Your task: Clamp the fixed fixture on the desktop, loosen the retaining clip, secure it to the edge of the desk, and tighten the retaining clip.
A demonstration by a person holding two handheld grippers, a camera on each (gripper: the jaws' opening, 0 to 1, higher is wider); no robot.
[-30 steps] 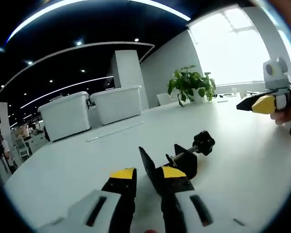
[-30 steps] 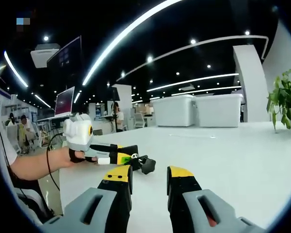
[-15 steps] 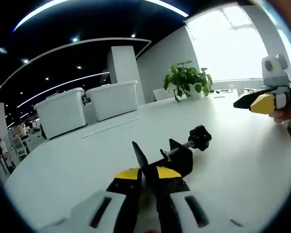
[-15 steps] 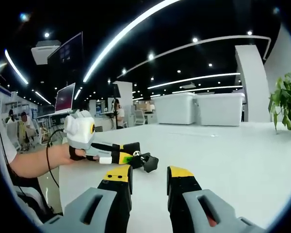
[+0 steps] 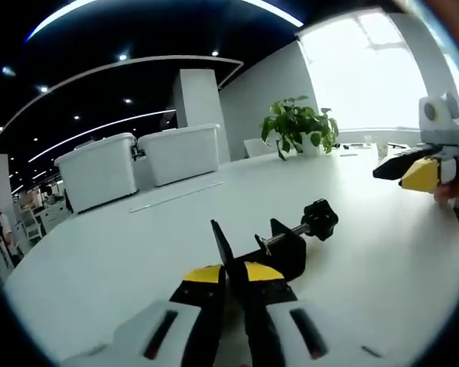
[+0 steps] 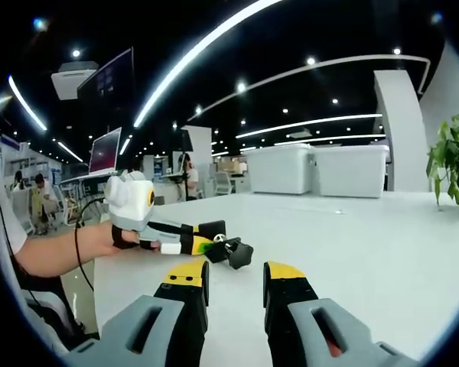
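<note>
I see a broad white desk (image 5: 382,245) carrying a black clamp fixture (image 5: 279,243) that rests on its top. Far back on the same surface stand two white lidded bins (image 5: 141,164) and a potted plant (image 5: 298,128).

Each handheld gripper has two black jaws capped with yellow pads, rising from pale grey moulded housings with dark slots. In the left gripper view, the left gripper (image 5: 231,273) shows these yellow-tipped jaws, and the right gripper (image 5: 404,171) shows a yellow and black nose. In the right gripper view, the right gripper (image 6: 236,274) shows a red mark in its right-hand housing slot. The left gripper (image 6: 214,246) has a white band behind its yellow section, and a black cable loops below the person's hand (image 6: 121,238). The person wears a white short sleeve (image 6: 9,228).
</note>
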